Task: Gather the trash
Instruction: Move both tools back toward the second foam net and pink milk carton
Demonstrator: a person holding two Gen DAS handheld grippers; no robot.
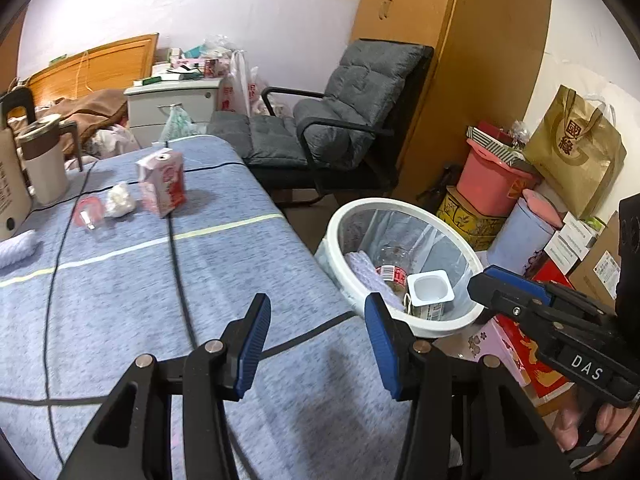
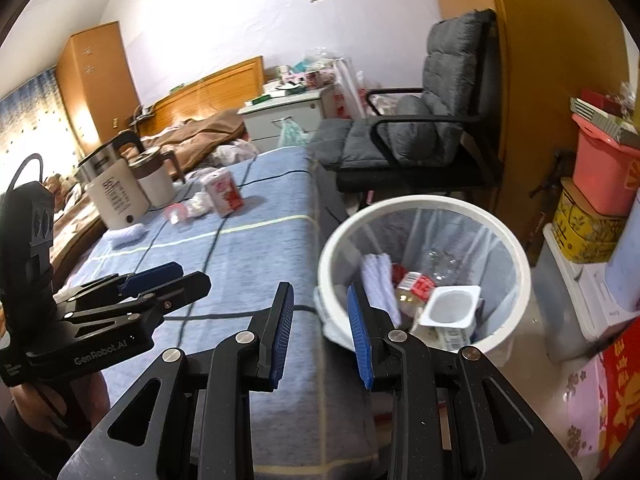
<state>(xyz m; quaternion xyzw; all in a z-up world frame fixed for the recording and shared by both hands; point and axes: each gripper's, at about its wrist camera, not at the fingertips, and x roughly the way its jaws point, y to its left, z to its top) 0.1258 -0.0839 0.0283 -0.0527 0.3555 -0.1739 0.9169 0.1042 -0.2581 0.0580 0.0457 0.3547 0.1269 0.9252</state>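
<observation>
I have both grippers over the near end of a table covered in a blue-grey cloth (image 1: 224, 248), and neither carries anything. The left gripper (image 1: 318, 344) has its jaws spread with only cloth and bin rim showing between the blue pads. The right gripper (image 2: 320, 322) stands narrower, but a clear gap shows between its pads and nothing is pinched.

Three pieces of trash remain on the cloth at the far end. One pink milk carton (image 1: 162, 182) stands upright, its long axis vertical and leaning slightly, the spout cap at its top. One crumpled white tissue (image 1: 118, 199) lies just beside it on its left in the left wrist view. One small pink wrapper (image 1: 89, 214) lies flat just left of the tissue; I cannot tell which way it points.

One white bin (image 1: 400, 322) with a clear liner stands on the floor beside the table's right edge. Inside it I count one white yogurt cup (image 1: 430, 288) lying with its open mouth facing up, one clear bottle with a red label (image 1: 390, 266) lying tilted against the bin wall, and one folded pale cloth (image 2: 378, 276).

Two kettles (image 2: 120, 192) stand at the table's far left, touching or nearly so.
</observation>
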